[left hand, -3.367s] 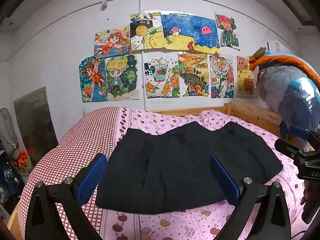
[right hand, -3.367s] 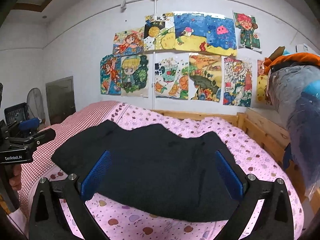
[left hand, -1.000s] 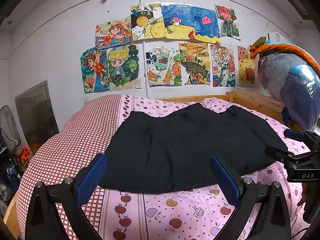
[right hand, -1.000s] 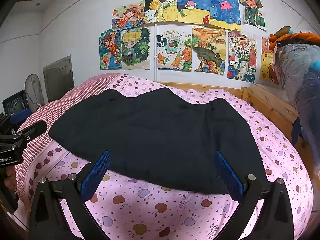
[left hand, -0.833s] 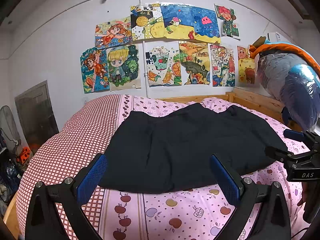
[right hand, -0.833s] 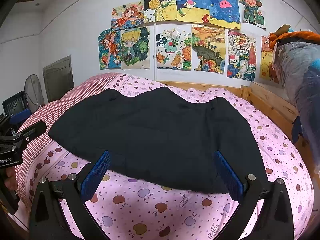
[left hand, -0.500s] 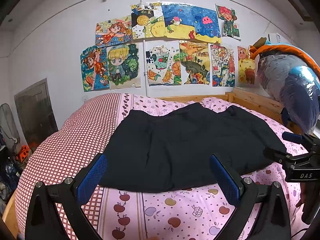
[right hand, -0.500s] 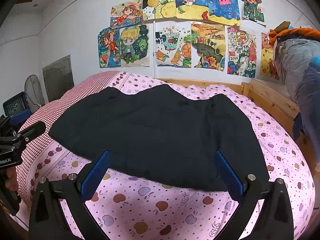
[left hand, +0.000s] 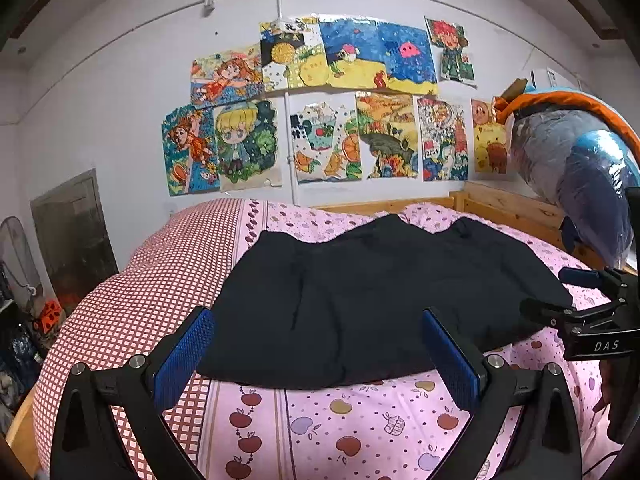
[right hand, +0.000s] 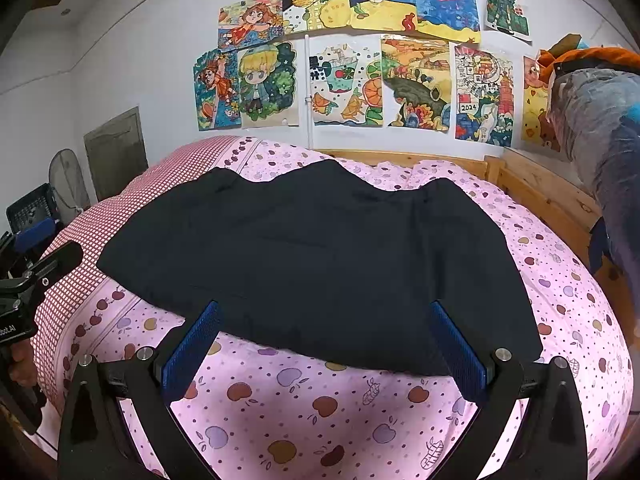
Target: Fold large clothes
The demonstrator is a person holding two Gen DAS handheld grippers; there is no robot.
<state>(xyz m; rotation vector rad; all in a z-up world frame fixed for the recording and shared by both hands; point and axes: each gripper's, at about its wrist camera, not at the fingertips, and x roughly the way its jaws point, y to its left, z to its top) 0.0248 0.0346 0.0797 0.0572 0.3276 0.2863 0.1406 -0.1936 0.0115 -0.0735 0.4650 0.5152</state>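
The black garment (left hand: 372, 300) lies spread flat on the pink fruit-print bedcover (left hand: 360, 432), beyond both tools. The left gripper (left hand: 316, 356) and the right gripper (right hand: 324, 350) hover above the near edge of the bed, jaws spread wide and empty. Colourful drawings (right hand: 360, 60) cover the wall behind.

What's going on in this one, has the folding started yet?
Not visibly. A person holds both grippers above the near side of a bed. The black garment lies spread flat on the pink bedspread. The left gripper and right gripper are both open, holding nothing, short of the garment's near edge.
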